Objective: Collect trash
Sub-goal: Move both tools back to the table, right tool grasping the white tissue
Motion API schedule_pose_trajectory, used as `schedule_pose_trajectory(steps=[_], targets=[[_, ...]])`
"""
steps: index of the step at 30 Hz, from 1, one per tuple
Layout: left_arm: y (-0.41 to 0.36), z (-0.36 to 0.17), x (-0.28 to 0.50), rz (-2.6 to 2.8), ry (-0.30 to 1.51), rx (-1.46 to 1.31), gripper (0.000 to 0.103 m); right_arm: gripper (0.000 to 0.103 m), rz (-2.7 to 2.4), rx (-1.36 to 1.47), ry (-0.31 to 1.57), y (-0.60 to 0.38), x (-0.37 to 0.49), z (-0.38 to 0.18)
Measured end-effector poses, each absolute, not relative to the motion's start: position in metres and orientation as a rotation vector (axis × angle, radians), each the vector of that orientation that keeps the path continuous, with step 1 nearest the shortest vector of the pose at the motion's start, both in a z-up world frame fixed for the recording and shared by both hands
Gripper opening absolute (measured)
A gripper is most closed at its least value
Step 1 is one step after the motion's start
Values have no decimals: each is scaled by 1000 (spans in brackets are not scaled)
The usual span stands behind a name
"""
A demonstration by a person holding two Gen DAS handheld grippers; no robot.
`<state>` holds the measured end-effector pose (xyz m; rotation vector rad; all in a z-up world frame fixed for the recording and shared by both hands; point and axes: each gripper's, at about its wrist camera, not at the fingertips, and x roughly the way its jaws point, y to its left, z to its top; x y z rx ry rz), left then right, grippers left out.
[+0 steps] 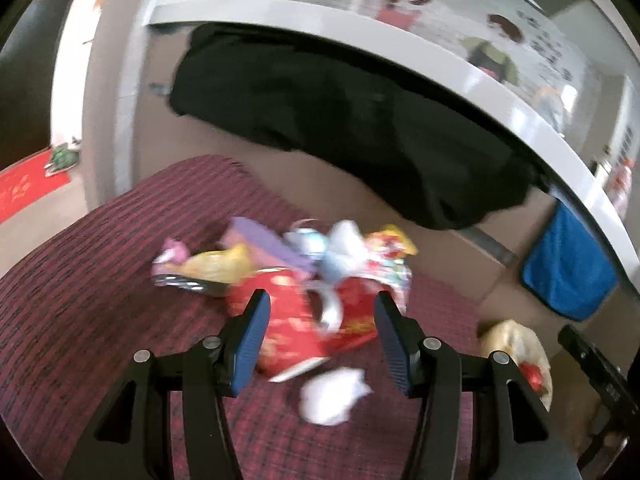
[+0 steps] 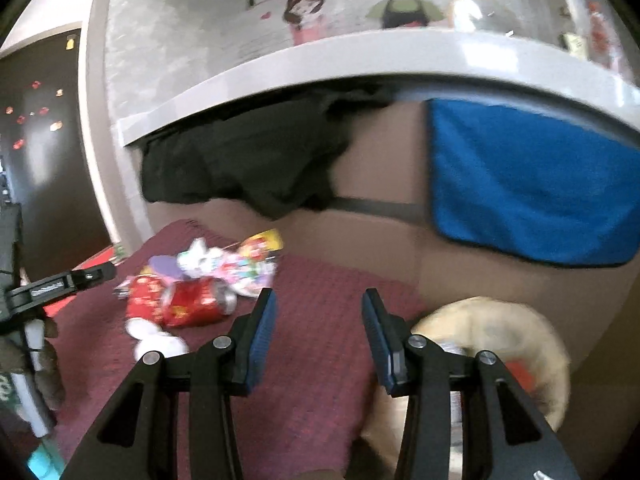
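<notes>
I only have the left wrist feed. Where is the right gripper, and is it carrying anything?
Observer: The right gripper is open with nothing between its fingers, over the dark red mat.
Operator: That beige thing at my right edge, what is it?
Observer: A beige bag with its mouth open, right beside the right gripper; something red shows inside.
Operator: Is my gripper visible from over there?
Observer: Yes, the left gripper comes in from the left edge, by the trash pile.
Operator: How much of the blue cloth is there?
Observer: The blue cloth hangs wide under the white counter edge.
</notes>
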<state>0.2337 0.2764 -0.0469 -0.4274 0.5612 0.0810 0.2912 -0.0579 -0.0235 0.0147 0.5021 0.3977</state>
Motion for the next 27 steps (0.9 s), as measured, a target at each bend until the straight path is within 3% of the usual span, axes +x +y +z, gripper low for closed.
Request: schedule_pose_trajectory(steps=[14,27], targets=[[339,-75,224,82,613,-475,55,42,741,-133,733,105,311,-88],[349,-102,223,48,659,-571,55,39,834,-196,868,161,331,-134]])
